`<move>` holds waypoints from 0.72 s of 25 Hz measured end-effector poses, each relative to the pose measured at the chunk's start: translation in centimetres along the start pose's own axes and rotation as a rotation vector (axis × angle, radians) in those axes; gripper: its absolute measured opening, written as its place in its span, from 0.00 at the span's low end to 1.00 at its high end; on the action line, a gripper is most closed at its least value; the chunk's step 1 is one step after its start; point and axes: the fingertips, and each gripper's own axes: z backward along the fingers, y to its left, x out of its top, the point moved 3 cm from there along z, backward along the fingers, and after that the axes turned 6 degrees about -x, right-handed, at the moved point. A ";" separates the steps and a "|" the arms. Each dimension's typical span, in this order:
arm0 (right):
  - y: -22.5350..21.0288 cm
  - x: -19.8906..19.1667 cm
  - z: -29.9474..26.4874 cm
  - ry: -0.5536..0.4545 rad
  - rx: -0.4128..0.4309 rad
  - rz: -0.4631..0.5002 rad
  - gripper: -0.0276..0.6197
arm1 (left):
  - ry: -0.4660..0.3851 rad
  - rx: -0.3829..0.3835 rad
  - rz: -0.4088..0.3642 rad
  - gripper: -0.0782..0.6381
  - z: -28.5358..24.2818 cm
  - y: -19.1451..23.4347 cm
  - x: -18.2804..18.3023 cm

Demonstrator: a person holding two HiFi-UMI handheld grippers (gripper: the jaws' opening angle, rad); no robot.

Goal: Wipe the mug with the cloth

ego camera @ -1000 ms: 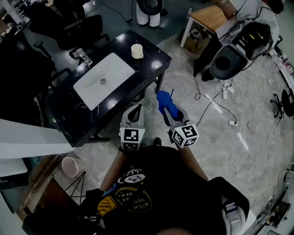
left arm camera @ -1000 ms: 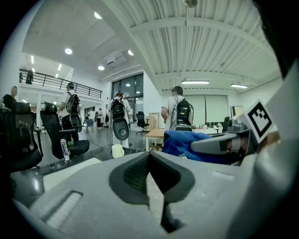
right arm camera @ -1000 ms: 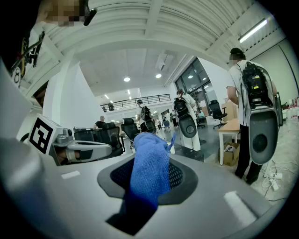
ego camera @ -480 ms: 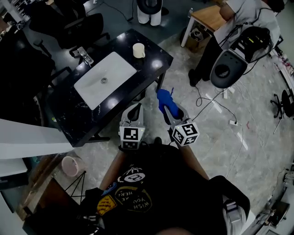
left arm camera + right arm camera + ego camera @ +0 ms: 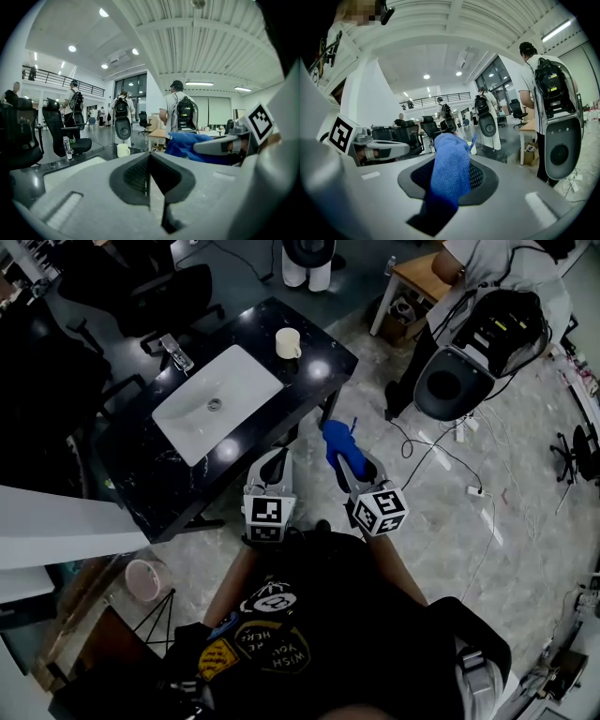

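Note:
A cream mug (image 5: 288, 342) stands at the far corner of the black table (image 5: 309, 371); in the left gripper view the mug (image 5: 123, 150) shows ahead on the tabletop. My right gripper (image 5: 345, 456) is shut on a blue cloth (image 5: 337, 446), which bunches up between its pads (image 5: 450, 171). My left gripper (image 5: 274, 460) hovers beside it at the table's near edge, its jaws shut (image 5: 149, 161) with nothing in them. Both grippers are well short of the mug. The cloth (image 5: 187, 143) also shows at the right of the left gripper view.
A white sink basin (image 5: 217, 401) with a faucet (image 5: 173, 352) is set into the table. Office chairs stand behind it. A person with a backpack (image 5: 478, 324) stands by a wooden desk (image 5: 427, 276) at upper right. Cables (image 5: 441, 442) lie on the floor, a pink bucket (image 5: 145, 579) at lower left.
Both grippers have edged forward toward the table, the cloth still in the right one. The person with the backpack has shifted at upper right.

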 end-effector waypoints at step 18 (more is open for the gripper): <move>-1.3 0.6 -11.2 0.003 -0.007 -0.031 0.21 | 0.063 -0.036 0.052 0.12 -6.0 7.5 -1.6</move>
